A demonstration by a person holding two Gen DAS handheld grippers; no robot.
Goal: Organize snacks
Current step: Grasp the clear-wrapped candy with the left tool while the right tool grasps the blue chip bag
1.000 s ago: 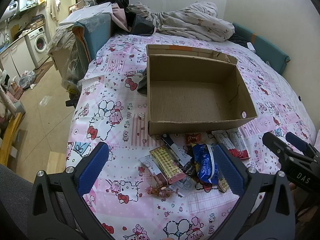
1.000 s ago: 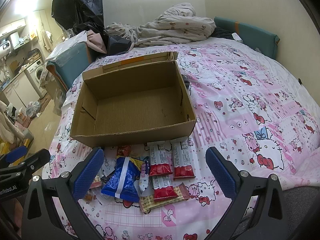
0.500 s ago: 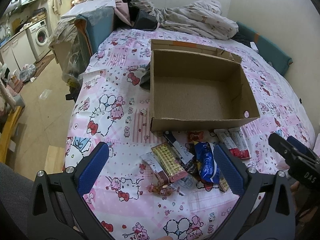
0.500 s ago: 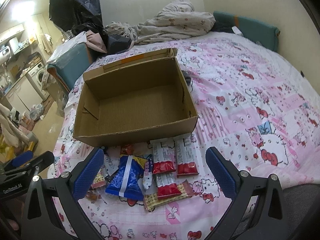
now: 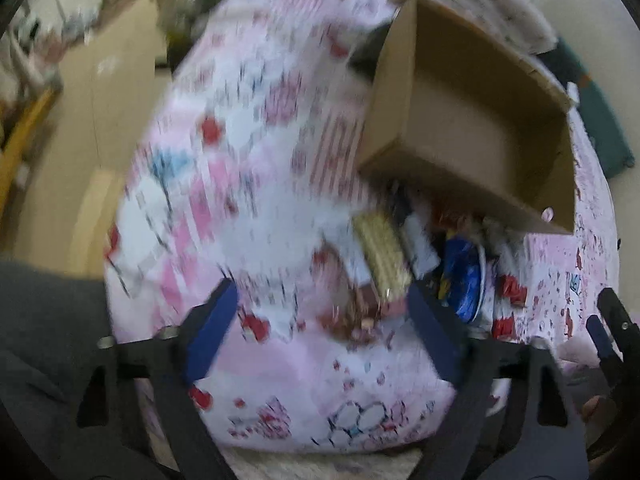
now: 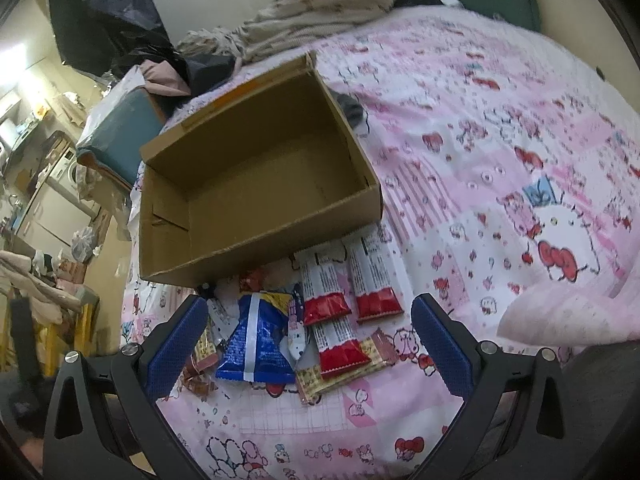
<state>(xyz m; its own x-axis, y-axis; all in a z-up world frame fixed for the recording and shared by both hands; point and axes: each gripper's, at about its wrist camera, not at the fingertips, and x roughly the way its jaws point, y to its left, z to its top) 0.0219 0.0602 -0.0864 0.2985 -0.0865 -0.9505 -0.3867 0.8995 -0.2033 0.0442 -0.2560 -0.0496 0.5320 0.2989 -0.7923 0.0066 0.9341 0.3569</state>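
Since the earlier frames both grippers have tilted and dropped closer to the snack pile, the left view now smeared by its swing. Nearest, the right gripper [image 6: 308,344] is spread wide with nothing between its blue pads, framing the blue packet [image 6: 258,340], the yellow wafer bar [image 6: 344,364] and three red-and-white bars [image 6: 324,280], all lying on the bed [image 6: 500,160] by its near edge. The left gripper [image 5: 320,336], also wide and empty, hangs over the wafer pack [image 5: 382,248] and small sweets. Beyond the pile sits the cardboard box [image 6: 256,184], open and with nothing inside, its front wall touching the snacks. Risks, as I judge them: the packets overlap, so closing on one may drag or pinch its neighbour; the soft bedding gives underneath; the two grippers work near each other and could collide. No wrapper print is legible; only Hello Kitty figures on the sheet are recognisable.
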